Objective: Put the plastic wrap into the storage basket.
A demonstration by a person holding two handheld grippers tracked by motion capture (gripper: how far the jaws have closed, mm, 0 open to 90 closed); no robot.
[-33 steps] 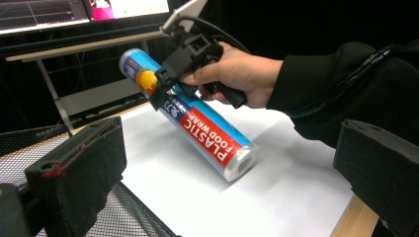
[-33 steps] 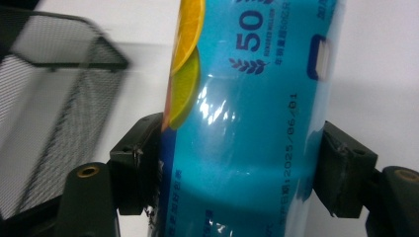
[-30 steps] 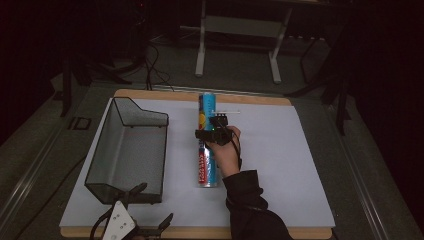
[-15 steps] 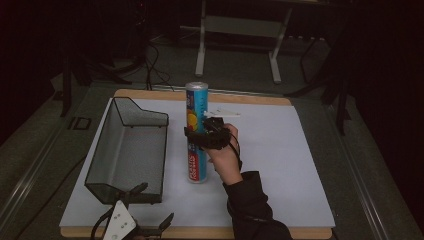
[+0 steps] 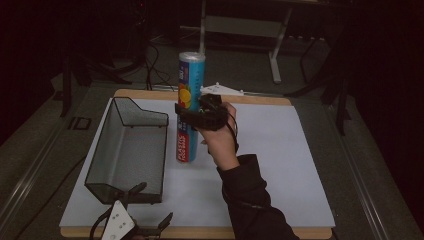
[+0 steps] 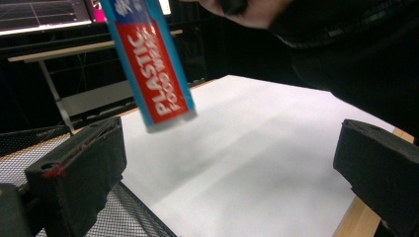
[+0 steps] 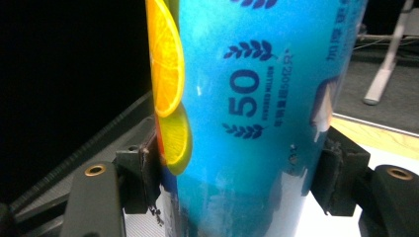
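Between right gripper [image 5: 186,116] fingers [image 7: 141,170]: food wrap roll [image 5: 188,107], clamped mid-length, upright.

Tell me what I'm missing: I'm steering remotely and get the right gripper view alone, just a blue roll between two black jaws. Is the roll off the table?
Observer: Yes. In the high view the right gripper holds the plastic food wrap roll near upright, its lower end clear of the white table sheet.
Operator: What is next to it?
Observer: A black mesh basket sits on the sheet, to the roll's left in the high view.
Operator: And the other gripper?
Observer: The left gripper waits at the table's near edge by the basket's near end; its own view shows its jaws wide apart with nothing between them.
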